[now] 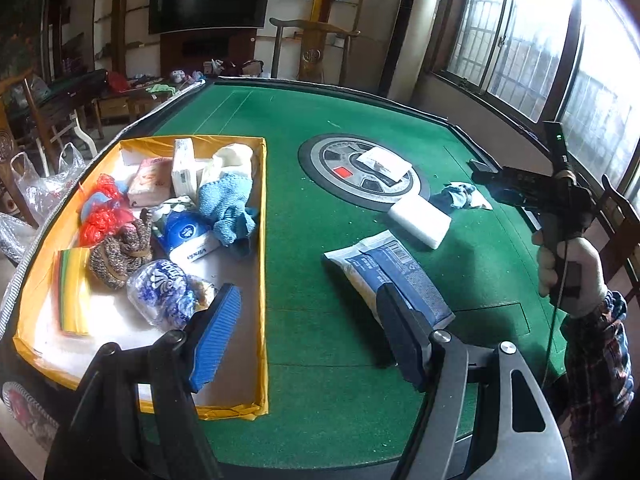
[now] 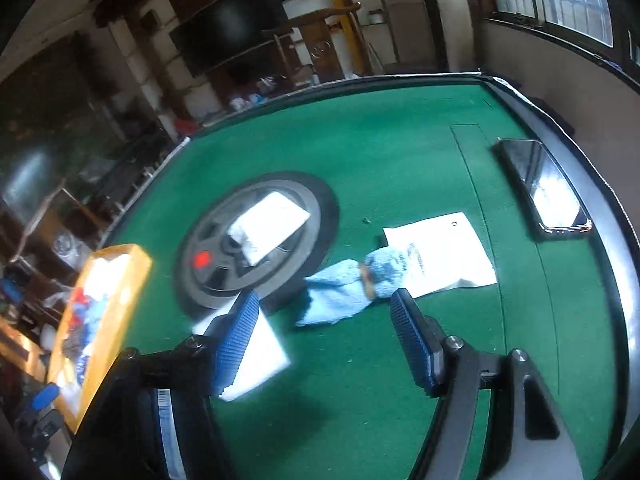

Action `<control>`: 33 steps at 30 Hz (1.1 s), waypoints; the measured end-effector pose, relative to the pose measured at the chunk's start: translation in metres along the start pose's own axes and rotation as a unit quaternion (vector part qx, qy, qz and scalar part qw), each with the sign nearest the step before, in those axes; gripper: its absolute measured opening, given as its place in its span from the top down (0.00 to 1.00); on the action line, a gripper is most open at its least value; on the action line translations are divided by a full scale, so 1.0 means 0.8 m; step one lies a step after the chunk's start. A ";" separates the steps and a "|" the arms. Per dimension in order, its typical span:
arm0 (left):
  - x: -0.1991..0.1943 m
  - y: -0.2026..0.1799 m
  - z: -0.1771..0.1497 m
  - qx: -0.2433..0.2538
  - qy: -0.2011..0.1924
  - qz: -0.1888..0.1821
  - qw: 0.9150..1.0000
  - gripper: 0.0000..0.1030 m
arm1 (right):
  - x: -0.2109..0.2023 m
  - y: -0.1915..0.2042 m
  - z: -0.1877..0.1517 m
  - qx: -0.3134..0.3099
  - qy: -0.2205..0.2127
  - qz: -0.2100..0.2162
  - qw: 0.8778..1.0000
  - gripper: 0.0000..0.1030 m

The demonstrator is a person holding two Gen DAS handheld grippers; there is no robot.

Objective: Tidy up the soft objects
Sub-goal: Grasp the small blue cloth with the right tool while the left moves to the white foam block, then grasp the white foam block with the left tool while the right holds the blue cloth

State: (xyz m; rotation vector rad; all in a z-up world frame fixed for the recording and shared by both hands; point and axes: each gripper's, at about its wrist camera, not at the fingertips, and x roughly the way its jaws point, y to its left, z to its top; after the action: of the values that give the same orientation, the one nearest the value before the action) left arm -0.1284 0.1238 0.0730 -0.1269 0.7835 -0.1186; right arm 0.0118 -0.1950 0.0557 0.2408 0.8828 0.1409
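Observation:
A yellow-walled box [image 1: 262,264] on the green table holds several soft items: tissue packs, knitted cloths, red mesh. My left gripper [image 1: 308,332] is open and empty, just right of the box, with a blue-and-white soft pack [image 1: 384,268] in front of its right finger. A white sponge block [image 1: 420,220] lies beyond it. My right gripper [image 2: 324,340] is open and empty above the table, near a light blue cloth [image 2: 340,292] that lies partly on a white plastic bag [image 2: 440,252]. The sponge block [image 2: 256,356] also lies under its left finger. The box [image 2: 104,312] shows at left.
A round grey hub [image 1: 360,168] in the table's middle carries a white packet [image 1: 384,160]. A phone [image 2: 544,188] lies near the table's right edge. Chairs, plastic bags and cluttered furniture stand beyond the table.

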 end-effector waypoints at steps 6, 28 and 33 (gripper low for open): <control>-0.005 -0.013 0.005 0.011 0.002 -0.008 1.000 0.32 | 0.028 0.011 0.005 -0.001 -0.015 -0.078 0.997 0.39; 0.166 -0.130 0.094 0.034 0.141 -0.073 0.987 0.30 | -0.013 -0.029 -0.037 0.058 0.003 0.027 0.998 0.99; 0.221 -0.157 0.108 0.021 0.161 -0.027 0.986 0.30 | -0.014 -0.036 -0.039 0.071 0.005 0.040 0.997 0.99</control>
State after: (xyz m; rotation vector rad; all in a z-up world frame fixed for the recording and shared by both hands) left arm 0.0492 -0.0208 0.0306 -0.0907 1.0991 -0.2101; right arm -0.0184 -0.2207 0.0372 0.4081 0.8955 0.1538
